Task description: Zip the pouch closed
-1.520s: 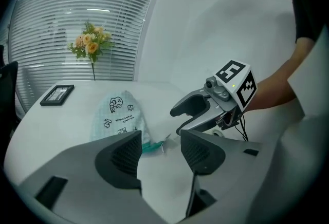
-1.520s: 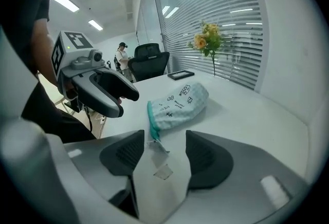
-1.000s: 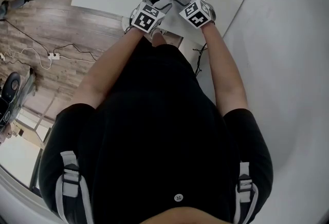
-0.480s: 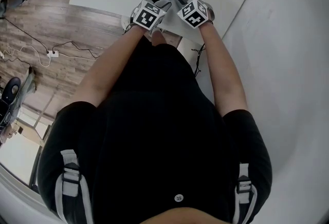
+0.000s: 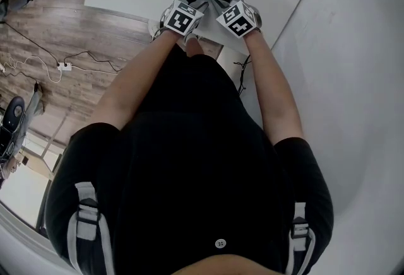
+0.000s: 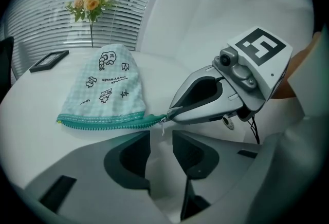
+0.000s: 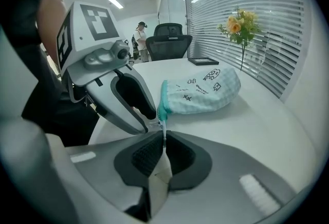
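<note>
Two grippers, close in! The right gripper has its fingers pinched on the zip pull. The left gripper shows fingers narrowly apart, empty, just short of the teal zip. Beyond lies one checked pouch, flat on the white desk, its black print unreadable. Farthest back, one bunch of flowers.

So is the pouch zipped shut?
Looks shut: the pouch zipper shows no gap along its edge; right tool pinches the pull.

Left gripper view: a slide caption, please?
Right gripper pinches the teal zipper end of the checked pouch; left gripper open.
</note>
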Demonstrator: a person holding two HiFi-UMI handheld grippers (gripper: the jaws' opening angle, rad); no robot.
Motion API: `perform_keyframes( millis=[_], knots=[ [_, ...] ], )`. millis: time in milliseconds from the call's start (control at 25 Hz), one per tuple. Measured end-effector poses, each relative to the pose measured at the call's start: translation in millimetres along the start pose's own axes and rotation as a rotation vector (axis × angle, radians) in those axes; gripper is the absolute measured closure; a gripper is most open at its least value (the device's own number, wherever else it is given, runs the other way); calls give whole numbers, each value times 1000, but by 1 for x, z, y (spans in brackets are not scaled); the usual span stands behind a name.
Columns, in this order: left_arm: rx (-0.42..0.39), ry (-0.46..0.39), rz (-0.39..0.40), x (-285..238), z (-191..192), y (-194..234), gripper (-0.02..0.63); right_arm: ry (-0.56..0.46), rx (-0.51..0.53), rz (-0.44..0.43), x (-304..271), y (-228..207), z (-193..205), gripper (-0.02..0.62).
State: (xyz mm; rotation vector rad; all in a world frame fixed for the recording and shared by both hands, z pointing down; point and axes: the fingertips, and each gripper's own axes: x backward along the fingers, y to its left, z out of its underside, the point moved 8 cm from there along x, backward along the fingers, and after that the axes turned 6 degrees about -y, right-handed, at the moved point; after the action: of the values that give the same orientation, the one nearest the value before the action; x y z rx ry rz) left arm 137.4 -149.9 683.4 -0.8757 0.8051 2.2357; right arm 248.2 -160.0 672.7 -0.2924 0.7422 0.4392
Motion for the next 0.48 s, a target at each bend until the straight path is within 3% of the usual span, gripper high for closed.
perform_keyframes(
  millis=[320, 480],
  knots=[
    [3, -3, 11, -1, -6, 0, 509, -2, 2, -12, -4, 4, -5, 571],
    [-16, -31, -4, -6, -7, 0, 585, -7, 0, -16, -2, 4, -7, 571]
  ],
)
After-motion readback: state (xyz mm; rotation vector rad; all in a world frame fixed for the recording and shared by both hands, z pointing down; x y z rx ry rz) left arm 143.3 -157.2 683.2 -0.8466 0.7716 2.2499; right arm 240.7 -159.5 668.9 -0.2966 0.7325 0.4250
